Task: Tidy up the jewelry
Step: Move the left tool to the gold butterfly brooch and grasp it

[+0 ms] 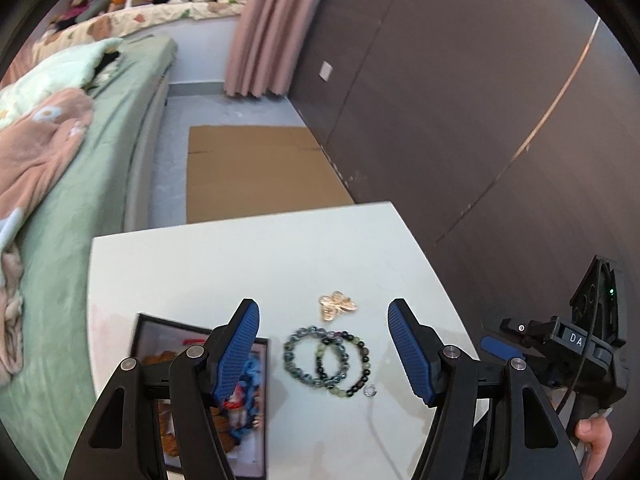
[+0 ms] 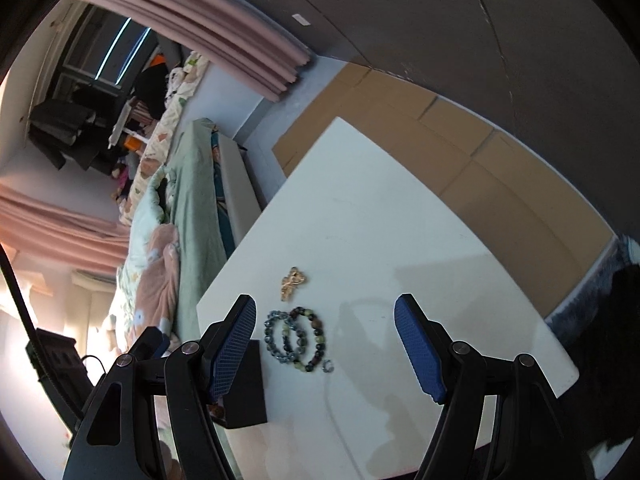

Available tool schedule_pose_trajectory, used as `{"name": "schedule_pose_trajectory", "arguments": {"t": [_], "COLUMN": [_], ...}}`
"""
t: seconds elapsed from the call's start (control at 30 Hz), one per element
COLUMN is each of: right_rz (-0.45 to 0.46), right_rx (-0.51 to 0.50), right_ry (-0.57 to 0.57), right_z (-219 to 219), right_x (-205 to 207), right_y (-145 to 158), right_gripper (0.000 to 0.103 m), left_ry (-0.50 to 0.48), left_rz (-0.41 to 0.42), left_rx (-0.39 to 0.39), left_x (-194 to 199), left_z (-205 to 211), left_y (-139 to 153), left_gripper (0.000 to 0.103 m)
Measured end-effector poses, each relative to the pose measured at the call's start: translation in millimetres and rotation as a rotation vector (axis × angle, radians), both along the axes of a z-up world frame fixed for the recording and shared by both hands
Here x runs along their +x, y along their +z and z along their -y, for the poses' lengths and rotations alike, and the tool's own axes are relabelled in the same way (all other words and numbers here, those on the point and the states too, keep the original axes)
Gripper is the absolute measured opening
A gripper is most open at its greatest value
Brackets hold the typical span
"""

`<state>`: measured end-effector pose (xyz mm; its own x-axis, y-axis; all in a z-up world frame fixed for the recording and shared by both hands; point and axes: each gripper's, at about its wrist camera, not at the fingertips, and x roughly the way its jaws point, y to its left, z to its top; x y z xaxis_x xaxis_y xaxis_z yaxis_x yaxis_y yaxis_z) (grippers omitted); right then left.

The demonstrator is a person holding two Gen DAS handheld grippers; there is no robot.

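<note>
Two overlapping beaded bracelets lie on the white table. A gold butterfly brooch lies just beyond them and a small silver ring beside them. A black jewelry box with colourful items stands to their left. My left gripper is open and empty above the bracelets. My right gripper is open and empty; it shows at the right edge of the left wrist view. The right wrist view shows the bracelets, brooch, ring and box.
A bed with green sheet and pink blanket runs along the table's left side. Flattened cardboard lies on the floor beyond the table. A dark wall stands to the right, with pink curtains at the back.
</note>
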<state>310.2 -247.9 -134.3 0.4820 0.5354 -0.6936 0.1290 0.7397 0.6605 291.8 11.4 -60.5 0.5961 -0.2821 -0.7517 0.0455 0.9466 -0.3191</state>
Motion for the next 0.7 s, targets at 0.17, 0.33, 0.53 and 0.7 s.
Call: {"name": "schedule_pose_trajectory", "arguments": {"t": [0.17,0.33,0.53,0.7], "right_rz": [-0.037,-0.058,-0.083,-0.089], "right_rx": [0.003,0.015,0.064,0.092], "right_ry": [-0.009,-0.02,-0.018,-0.042], "right_z": [9,17,22,30], "right_x": [3,4,7,6], "right_y": [-8,-14,-19,-22], "right_gripper": [0.072,0.072,0.072,0.072], "left_ry": [-0.032,-0.056,-0.072,-0.087], "left_rz": [-0.058,-0.104,-0.169,-0.215], "left_rx": [0.042,0.072,0.128,0.199], "left_x": [24,43,66,78], "left_z": [25,44,67,83], "left_y": [-13,-28,-50,-71], "left_gripper": [0.068,0.068,0.067,0.063]}}
